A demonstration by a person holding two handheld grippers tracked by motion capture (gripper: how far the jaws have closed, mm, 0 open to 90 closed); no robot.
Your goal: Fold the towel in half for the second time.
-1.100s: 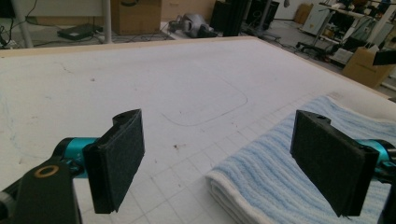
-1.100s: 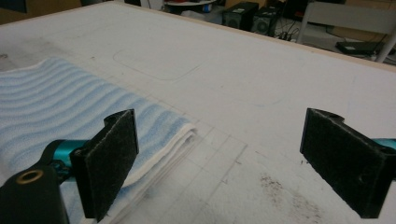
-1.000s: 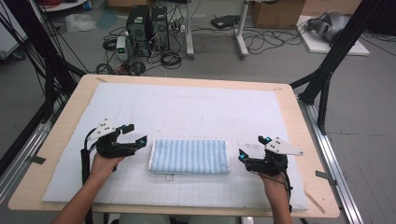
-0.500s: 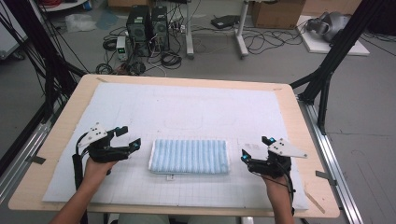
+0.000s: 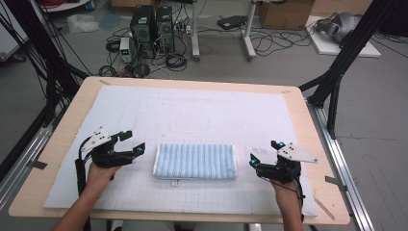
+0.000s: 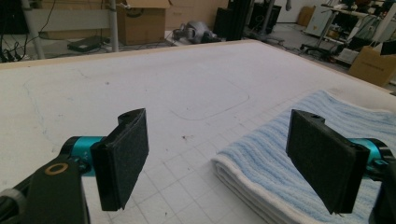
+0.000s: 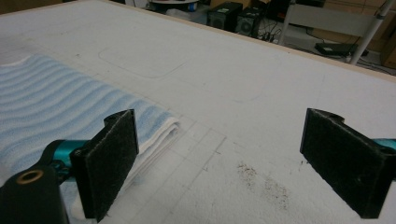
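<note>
Towel: a folded blue-and-white striped towel (image 5: 195, 161) lies flat on the near middle of the mat, long side across.
Mat: a white gridded mat (image 5: 192, 115) covers most of the wooden table (image 5: 315, 144).
Left gripper: the left gripper (image 5: 135, 143) sits just left of the towel, jaws apart, pointing at its short edge, not touching.
Right gripper: the right gripper (image 5: 263, 153) sits just right of the towel, jaws apart, clear of it.
Floor beyond: computer towers (image 5: 151, 24) and tangled cables (image 5: 269, 41).

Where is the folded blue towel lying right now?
In the high view, the folded blue towel lies flat on the white mat, near its front edge, between the left gripper and right gripper.
</note>
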